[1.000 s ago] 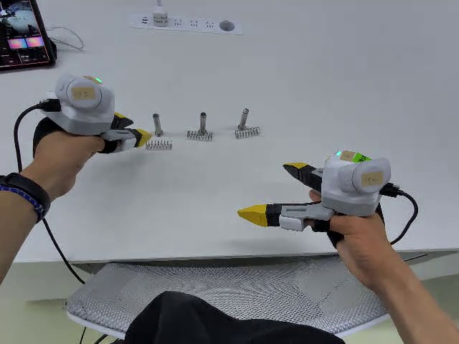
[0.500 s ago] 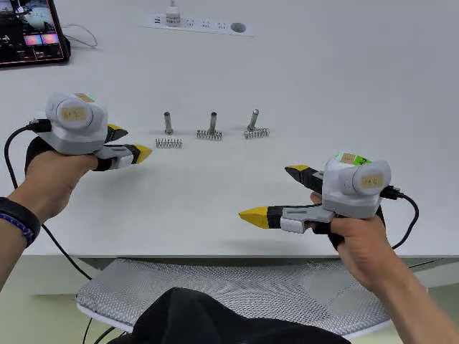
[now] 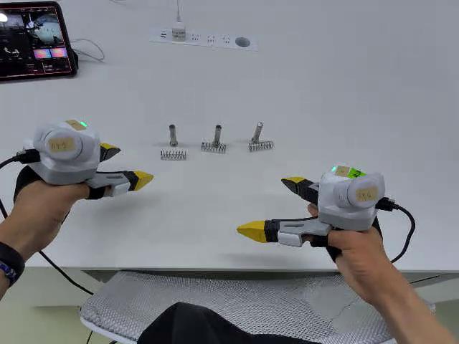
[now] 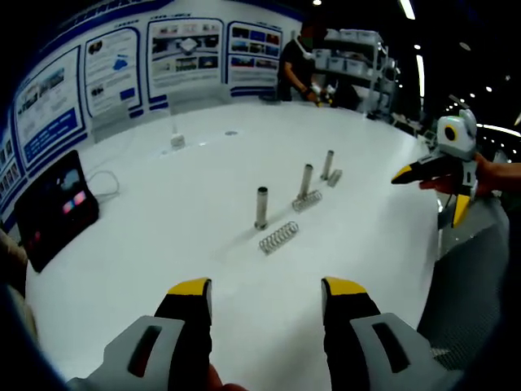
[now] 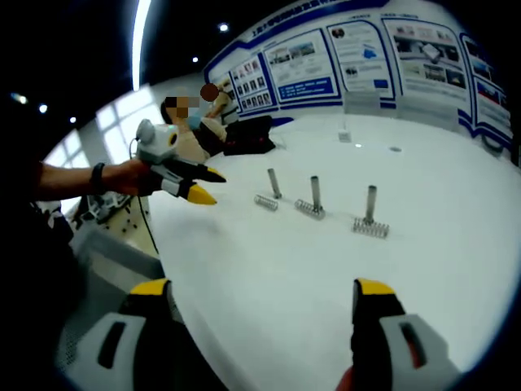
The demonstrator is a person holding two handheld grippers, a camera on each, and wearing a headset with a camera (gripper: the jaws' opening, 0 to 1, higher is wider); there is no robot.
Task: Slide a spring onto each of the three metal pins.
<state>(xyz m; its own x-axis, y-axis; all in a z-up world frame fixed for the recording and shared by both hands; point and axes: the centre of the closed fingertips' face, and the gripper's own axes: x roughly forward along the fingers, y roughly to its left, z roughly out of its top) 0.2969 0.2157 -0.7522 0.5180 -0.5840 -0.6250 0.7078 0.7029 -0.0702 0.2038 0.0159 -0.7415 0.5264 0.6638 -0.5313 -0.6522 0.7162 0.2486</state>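
table [image 3: 215,208] bare before pins [image 3: 216,134] | springs [image 3: 213,147] lie just in front

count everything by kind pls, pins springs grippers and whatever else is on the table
metal pins: 3, all bare
springs: 3, each lying by a pin
grippers: 2, left gripper and right gripper, both open
tablet: 1
power strip: 1
total: 10
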